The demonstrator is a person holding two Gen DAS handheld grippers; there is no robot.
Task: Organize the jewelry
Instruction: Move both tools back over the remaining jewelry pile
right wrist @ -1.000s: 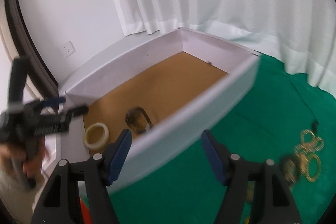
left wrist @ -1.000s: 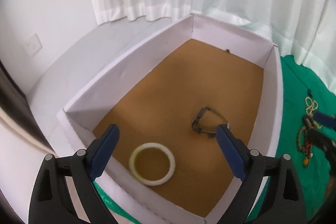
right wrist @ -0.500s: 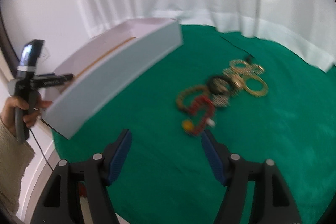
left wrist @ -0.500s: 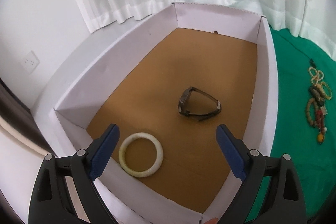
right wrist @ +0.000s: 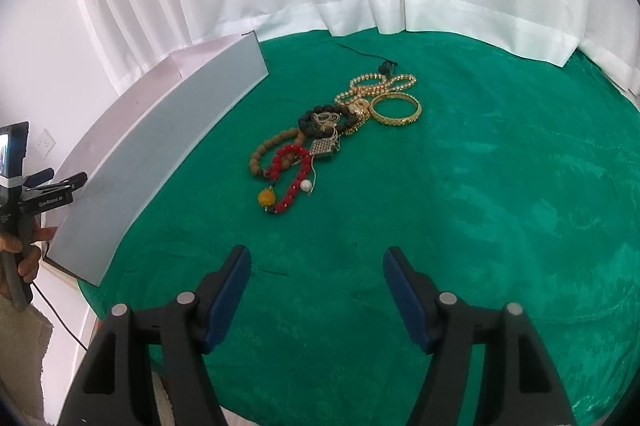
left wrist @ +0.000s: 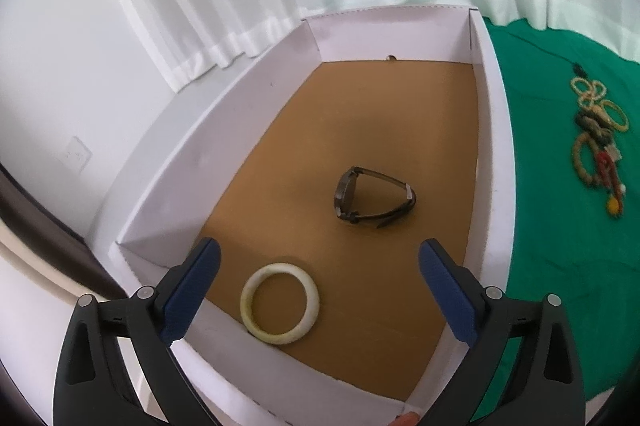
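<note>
The right gripper (right wrist: 317,290) has swung away from the white box (right wrist: 168,162) and now faces the green cloth (right wrist: 480,226), its jaws spread wide with nothing between them. The jewelry pile (right wrist: 332,134) lies sharp ahead of it in a string: a gold bangle (right wrist: 395,109) at the far end, black beads (right wrist: 326,120) in the middle, a red bead bracelet (right wrist: 292,174) nearest. The left gripper (left wrist: 320,290) still hovers over the box's near edge, jaws apart and empty. Inside, the cream bangle (left wrist: 280,303) sits near, the dark watch (left wrist: 372,198) farther in.
</note>
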